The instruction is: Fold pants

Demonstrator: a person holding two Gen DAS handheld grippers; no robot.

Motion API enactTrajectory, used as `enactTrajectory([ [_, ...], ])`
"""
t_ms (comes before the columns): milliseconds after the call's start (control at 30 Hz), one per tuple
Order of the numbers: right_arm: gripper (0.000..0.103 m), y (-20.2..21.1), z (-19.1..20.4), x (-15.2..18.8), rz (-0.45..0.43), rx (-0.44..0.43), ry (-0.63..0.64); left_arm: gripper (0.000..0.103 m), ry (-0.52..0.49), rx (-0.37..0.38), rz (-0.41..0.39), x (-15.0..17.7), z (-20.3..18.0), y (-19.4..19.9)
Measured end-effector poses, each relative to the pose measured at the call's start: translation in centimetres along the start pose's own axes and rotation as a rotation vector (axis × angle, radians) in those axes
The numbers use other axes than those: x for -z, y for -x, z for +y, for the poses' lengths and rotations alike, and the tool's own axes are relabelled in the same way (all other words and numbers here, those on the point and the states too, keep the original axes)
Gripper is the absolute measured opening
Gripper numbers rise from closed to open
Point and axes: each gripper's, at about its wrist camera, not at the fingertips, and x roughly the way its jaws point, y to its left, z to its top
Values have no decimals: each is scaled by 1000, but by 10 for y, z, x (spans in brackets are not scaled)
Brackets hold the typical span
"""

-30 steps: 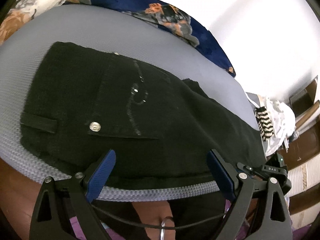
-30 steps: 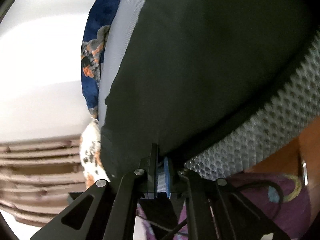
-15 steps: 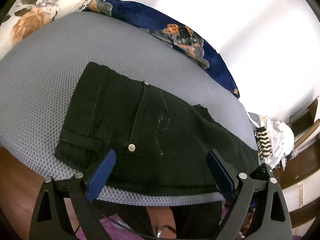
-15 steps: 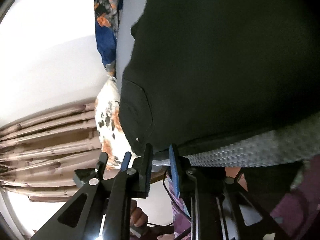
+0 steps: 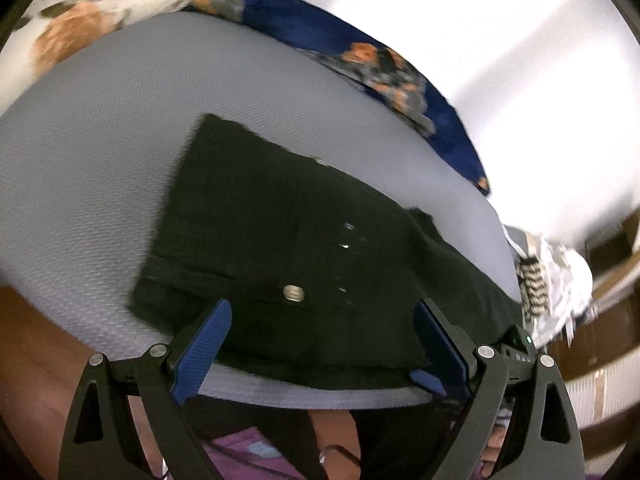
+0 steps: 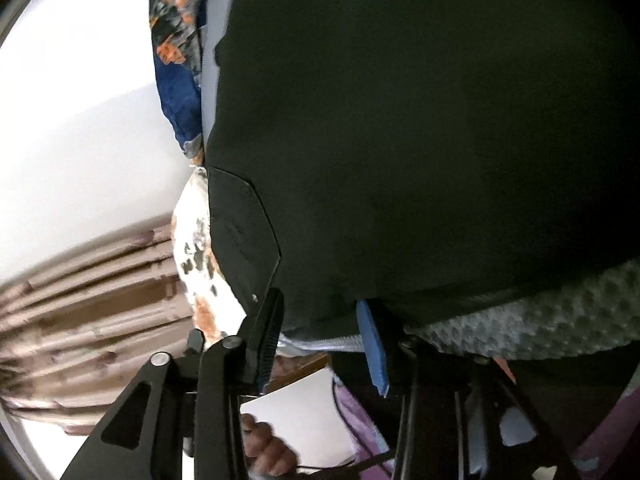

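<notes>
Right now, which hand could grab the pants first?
Probably the right. Its tool is open right at the hem of the black pants; the left tool hangs open, farther back from them.

Black denim pants fill most of the frame, lying on a grey honeycomb-textured mattress seen at lower right. The right gripper, black with blue pads, sits at the pants' near edge, jaws parted, seemingly gripping nothing. A blue floral cloth hangs upper left.
</notes>
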Motion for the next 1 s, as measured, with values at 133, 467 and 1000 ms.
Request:
enactTrajectory([
  [133,6,-4,-6,0,1,29,-3,92,132,-58,-44,-12,36,16],
  [467,6,-4,-6,7,25,25,24,92,156,-116,-80,-10,52,25],
  [1000,9,-14,-6,6,61,-44,-8,92,-43,-119,-15,0,3,2],
])
